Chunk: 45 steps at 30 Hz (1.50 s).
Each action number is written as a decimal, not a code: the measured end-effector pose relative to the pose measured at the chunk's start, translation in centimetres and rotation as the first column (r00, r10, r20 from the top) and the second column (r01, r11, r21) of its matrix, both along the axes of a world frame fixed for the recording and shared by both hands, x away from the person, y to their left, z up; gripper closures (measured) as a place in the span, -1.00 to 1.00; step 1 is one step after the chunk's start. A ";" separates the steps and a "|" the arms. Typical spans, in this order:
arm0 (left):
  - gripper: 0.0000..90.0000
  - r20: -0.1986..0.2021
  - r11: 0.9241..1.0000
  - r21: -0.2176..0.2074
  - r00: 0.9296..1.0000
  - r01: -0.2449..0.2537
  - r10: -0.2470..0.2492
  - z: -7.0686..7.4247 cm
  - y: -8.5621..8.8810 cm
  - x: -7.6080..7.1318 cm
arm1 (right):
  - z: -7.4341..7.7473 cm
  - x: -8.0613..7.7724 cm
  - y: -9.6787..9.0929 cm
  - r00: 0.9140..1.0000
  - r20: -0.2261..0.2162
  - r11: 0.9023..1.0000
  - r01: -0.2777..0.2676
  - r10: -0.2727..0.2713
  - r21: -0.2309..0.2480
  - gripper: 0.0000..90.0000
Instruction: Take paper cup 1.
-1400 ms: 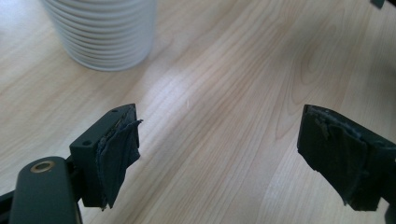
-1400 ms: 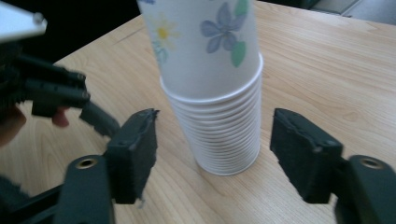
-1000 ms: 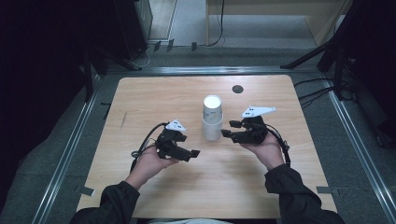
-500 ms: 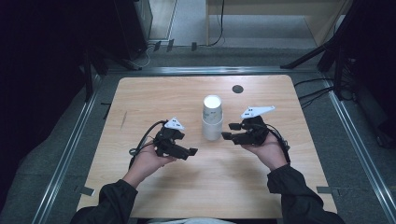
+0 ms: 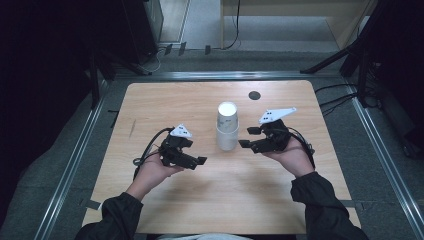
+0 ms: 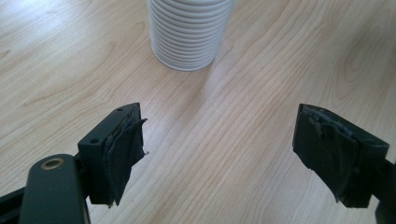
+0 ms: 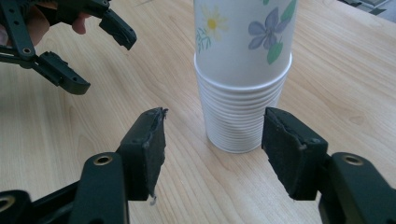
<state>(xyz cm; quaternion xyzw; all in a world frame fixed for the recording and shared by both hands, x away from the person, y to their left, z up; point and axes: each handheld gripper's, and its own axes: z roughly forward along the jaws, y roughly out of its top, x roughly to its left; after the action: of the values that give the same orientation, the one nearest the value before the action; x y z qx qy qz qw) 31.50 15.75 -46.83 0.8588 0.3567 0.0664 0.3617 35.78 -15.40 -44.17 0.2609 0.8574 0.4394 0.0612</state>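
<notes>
Both claws are gaping apart, gripping nothing: the left claw point(image 5: 196, 161) sitting at about eight o'clock from the cup stack point(image 5: 227, 126), the right claw point(image 5: 248, 137) seemingly just short of it at three o'clock on the counter point(image 5: 150, 107).

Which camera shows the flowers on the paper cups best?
The right gripper view: the cups stand close, with the printed flowers plain on the top one. The left gripper view catches the ribbed lower rims. The high view shows a small white stack, no pattern readable.
</notes>
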 end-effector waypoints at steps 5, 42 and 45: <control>-0.63 0.000 1.000 -0.019 1.000 0.003 -0.003 0.2 0.3 -0.2 | 0.7 0.5 0.2 1.000 0.000 1.000 -0.017 0.017 -0.011 -0.16; -0.64 -0.009 0.997 0.002 0.997 0.075 -0.075 0.0 0.7 -1.7 | 4.3 6.6 5.6 0.988 -0.050 0.964 -0.155 0.148 -0.215 -0.48; -0.64 -0.010 0.997 0.004 0.997 0.080 -0.080 0.0 0.7 -1.8 | 4.3 7.0 6.2 0.987 -0.061 0.960 -0.162 0.152 -0.227 -0.49</control>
<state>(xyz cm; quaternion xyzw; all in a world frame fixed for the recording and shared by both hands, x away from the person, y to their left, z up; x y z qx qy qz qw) 29.67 16.50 -46.82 0.8736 0.3235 0.0483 0.3604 42.77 -9.16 -39.84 0.1927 0.9217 0.3345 0.0379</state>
